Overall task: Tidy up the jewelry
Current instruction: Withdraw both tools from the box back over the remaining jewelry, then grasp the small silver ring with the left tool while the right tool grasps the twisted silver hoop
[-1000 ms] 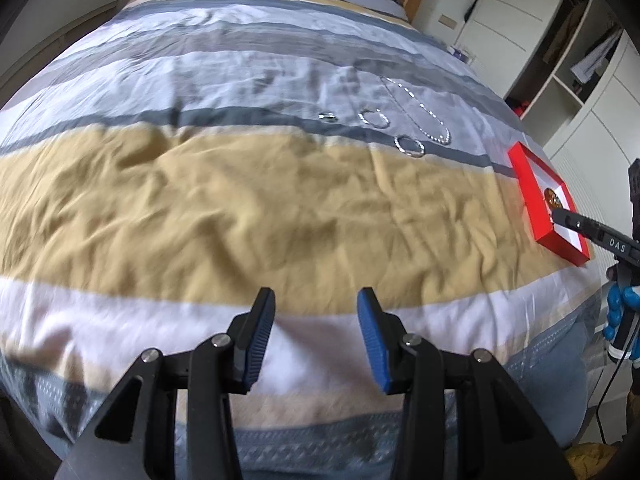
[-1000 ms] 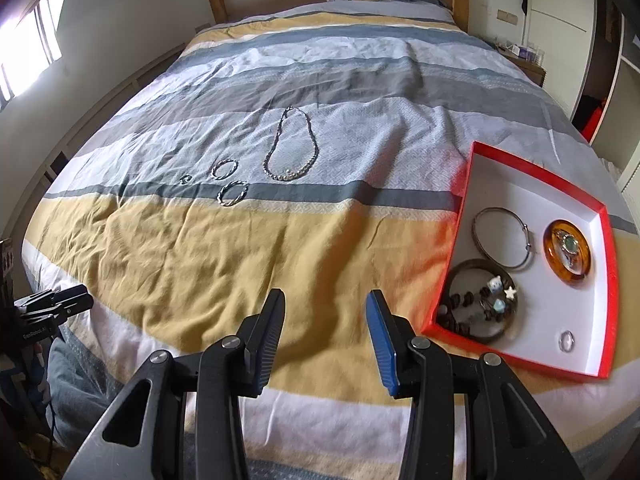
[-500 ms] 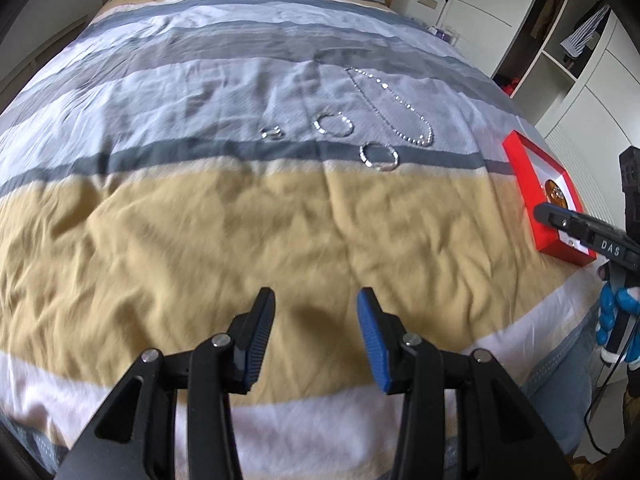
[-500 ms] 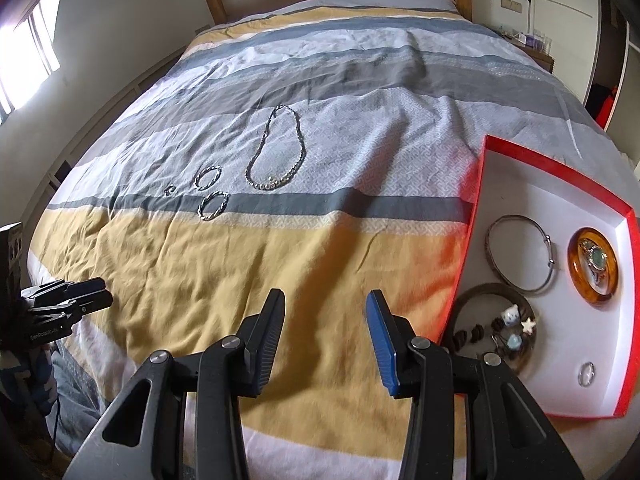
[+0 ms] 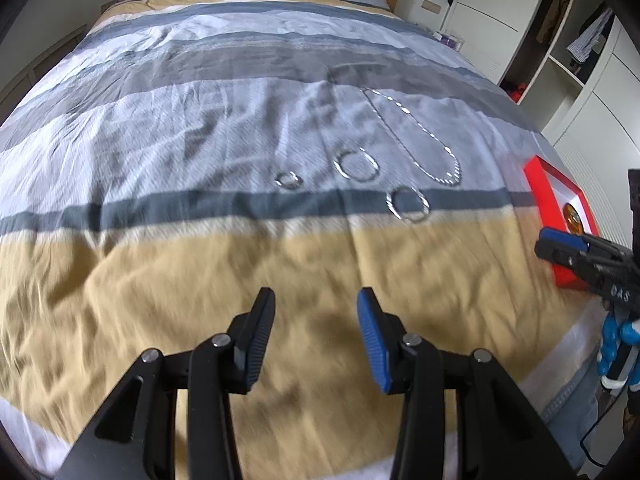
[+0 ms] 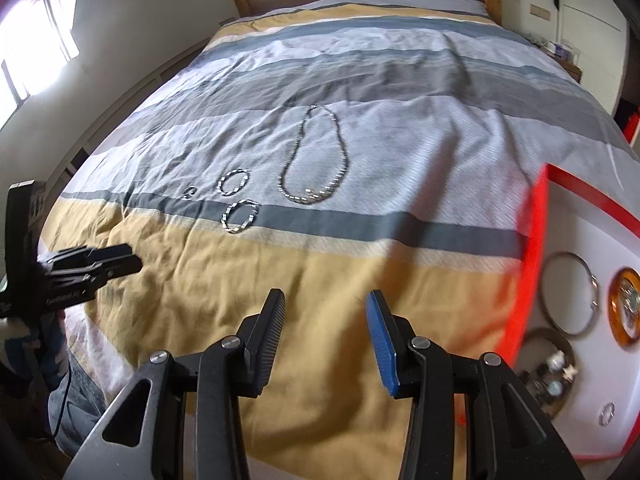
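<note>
Since the earlier frames both grippers have been carried forward over the striped duvet, and the loose pieces are now seen nearer. The left gripper and right gripper are held with jaws spread and empty. Ahead of the left gripper, toward twelve and one o'clock, a small ring, two bracelets and a necklace remain unsorted on the duvet. At three o'clock of the right gripper, the red tray already holds a bangle, an amber dish, a beaded bracelet and a ring. Roughly half appears done.
</note>
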`<state>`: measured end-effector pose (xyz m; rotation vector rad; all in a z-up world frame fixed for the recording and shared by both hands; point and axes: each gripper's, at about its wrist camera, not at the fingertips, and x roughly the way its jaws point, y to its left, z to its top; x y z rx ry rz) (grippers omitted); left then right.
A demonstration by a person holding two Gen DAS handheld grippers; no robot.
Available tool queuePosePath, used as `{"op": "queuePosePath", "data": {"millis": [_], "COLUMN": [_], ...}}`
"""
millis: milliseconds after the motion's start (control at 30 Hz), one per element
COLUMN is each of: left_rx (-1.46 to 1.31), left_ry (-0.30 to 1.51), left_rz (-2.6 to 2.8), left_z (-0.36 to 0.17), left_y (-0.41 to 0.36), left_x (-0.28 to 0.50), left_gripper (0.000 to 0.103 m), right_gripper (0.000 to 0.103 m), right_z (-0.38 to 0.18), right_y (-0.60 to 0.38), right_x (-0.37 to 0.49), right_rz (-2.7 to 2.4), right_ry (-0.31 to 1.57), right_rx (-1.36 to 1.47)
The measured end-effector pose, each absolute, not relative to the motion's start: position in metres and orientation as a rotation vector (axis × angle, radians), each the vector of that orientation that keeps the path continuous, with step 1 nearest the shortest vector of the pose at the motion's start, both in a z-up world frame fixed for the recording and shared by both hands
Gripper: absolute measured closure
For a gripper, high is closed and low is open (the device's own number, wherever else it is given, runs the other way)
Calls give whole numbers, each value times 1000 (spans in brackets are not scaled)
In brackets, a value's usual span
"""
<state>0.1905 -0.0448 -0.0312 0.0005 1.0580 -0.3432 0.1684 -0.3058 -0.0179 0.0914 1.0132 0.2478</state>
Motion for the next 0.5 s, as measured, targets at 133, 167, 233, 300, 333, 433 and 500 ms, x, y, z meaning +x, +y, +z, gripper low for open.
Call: {"op": "queuePosePath", "data": {"millis": [133, 167, 233, 300, 333, 433, 500], "left_rx": [-7, -8, -12, -22, -24, -32, -35], "left_ry": [1046, 1042, 1035, 1028, 1026, 1026, 1029], "left_rz": [-341, -343, -349, -360, -362, -370, -375], "left_z": [-31, -30, -30, -30, -31, -33, -36], "left_y": [-40, -39, -39, -39, -40, -41, -43], "left_x": [209, 213, 220, 230, 235, 248, 256], "left_gripper": [62, 62, 62, 62, 62, 62, 62], "right_gripper": [61, 61, 61, 61, 61, 61, 61], "right_z": [-22, -23, -25, -27, -28, -32, -35], "right_y": [-290, -286, -279, -270, -266, -254, -249], "right_x": [179, 182, 188, 195, 198, 209, 214], "right_rz": [284, 293, 310, 331, 341, 368, 383], "right_ry": [1020, 1021, 1025, 1028, 1029, 1035, 1037], "right_rx": [76, 72, 67, 58, 51, 35, 31]}}
